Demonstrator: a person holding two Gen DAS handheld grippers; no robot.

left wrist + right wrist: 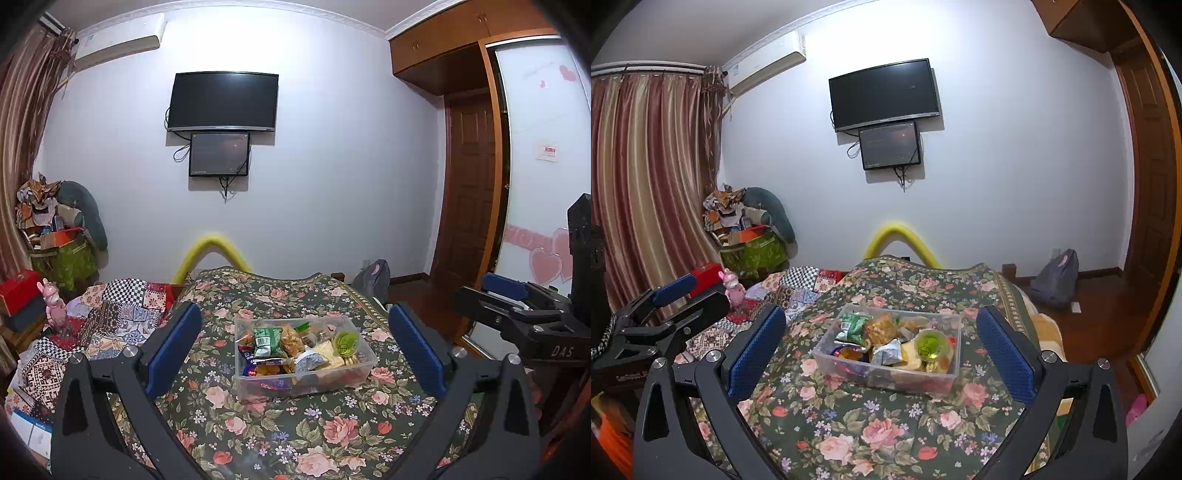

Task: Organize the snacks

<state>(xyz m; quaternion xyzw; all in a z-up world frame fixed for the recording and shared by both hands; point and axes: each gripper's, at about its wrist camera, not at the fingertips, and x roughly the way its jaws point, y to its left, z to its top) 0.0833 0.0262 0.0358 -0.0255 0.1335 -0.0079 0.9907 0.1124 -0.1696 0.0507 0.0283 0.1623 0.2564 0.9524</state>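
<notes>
On the flowered bedcover [280,435], a clear box [364,371] full of snacks [266,341].
The left gripper [295,350] and right gripper [882,350] both have fingers wide apart, holding nothing, short of the box.

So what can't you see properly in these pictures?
- Snacks at the bottom of the clear box: both views, buried under the green packet and other wrappers.
- Words on the packets: both views, too small.
- Picture on the small screen: too dark.
- Near end of the flowery bedspread: cut off by the bottom edge and hidden behind the open right gripper.
- The person holding the grippers: out of frame.
</notes>
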